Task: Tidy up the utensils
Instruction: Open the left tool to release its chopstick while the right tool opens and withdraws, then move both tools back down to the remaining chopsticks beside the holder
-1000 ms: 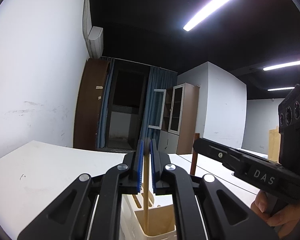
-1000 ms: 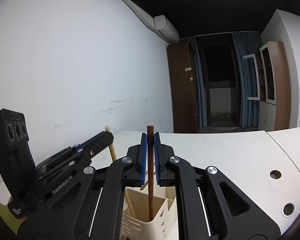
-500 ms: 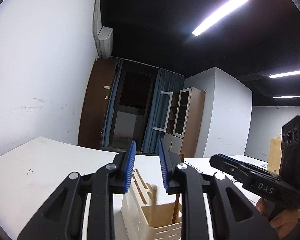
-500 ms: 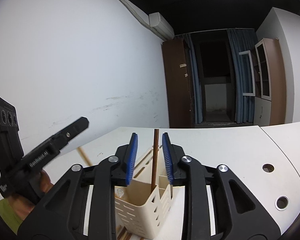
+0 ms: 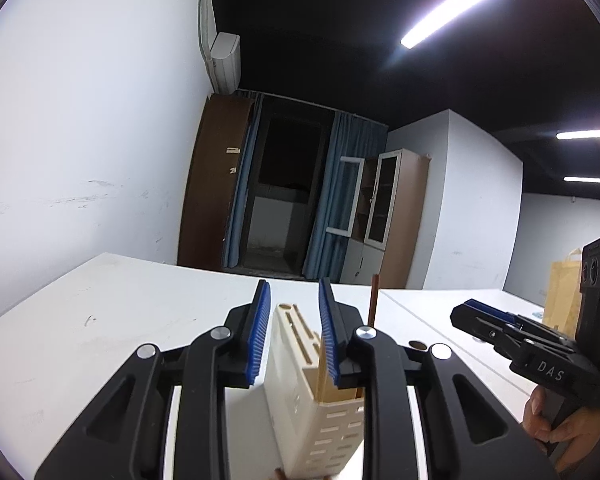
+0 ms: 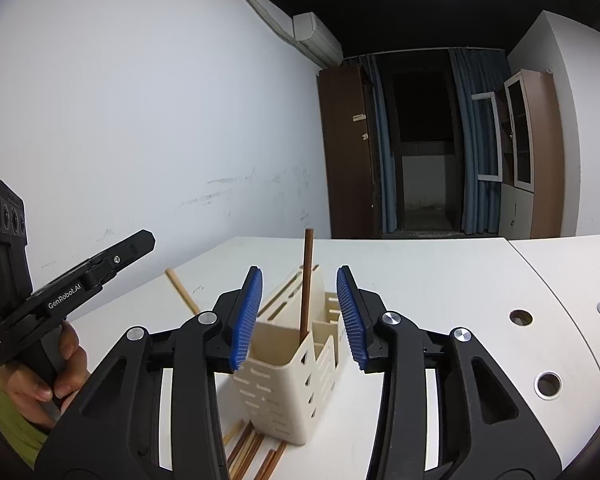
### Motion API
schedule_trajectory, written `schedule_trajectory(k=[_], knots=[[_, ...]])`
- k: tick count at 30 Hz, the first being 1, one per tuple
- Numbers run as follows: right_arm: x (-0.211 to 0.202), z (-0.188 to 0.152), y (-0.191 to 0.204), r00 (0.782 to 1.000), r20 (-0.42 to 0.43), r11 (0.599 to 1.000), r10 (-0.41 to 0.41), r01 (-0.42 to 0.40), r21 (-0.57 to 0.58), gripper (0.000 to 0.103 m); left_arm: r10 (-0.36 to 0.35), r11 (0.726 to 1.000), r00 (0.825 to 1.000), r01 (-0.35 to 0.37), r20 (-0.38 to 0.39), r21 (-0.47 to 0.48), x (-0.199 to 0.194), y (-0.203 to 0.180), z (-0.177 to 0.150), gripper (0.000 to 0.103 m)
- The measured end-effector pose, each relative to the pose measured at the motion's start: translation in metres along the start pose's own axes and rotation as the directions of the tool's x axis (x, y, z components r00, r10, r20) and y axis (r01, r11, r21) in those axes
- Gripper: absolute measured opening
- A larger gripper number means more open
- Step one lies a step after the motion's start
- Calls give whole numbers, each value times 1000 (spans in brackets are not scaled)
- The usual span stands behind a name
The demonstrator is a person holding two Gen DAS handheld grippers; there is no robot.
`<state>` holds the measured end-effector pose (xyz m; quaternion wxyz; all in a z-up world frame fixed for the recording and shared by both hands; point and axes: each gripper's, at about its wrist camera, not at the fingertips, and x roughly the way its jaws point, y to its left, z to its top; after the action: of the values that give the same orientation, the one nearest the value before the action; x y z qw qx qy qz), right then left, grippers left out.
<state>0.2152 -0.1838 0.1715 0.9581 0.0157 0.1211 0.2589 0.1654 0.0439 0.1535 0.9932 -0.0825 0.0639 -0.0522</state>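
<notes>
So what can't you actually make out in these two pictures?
- Bottom of the dark chopstick: right wrist view, hidden inside the cream holder.
- Loose chopsticks on the table: right wrist view, cut off by the bottom edge and gripper arms, so uncountable.
- Holder's base: left wrist view, blurred and cut off by the bottom edge.
</notes>
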Motion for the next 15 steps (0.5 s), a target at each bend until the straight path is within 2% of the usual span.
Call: schedule_trajectory(k=[2,5,10,15], knots=[[-2,-4,2,1000,-16,1000,5,-5,4,41,4,1000,1000,-4,-18,8,-4,-2,-2,26],[-4,-13,7,999,-46,1000,-1,1,1,42,13,1000,999,-13,-39,8,-14,0,-10,37],[-4,-37,14,993,-120,1000,-16,13,-25,47,49,998,993,-44,-109,42,-23,0,-25,38],[3,-54,19,977,-211,999,-25,18,-36,50,84,994,974,-66,-209,92,-21,-3,-35,38]])
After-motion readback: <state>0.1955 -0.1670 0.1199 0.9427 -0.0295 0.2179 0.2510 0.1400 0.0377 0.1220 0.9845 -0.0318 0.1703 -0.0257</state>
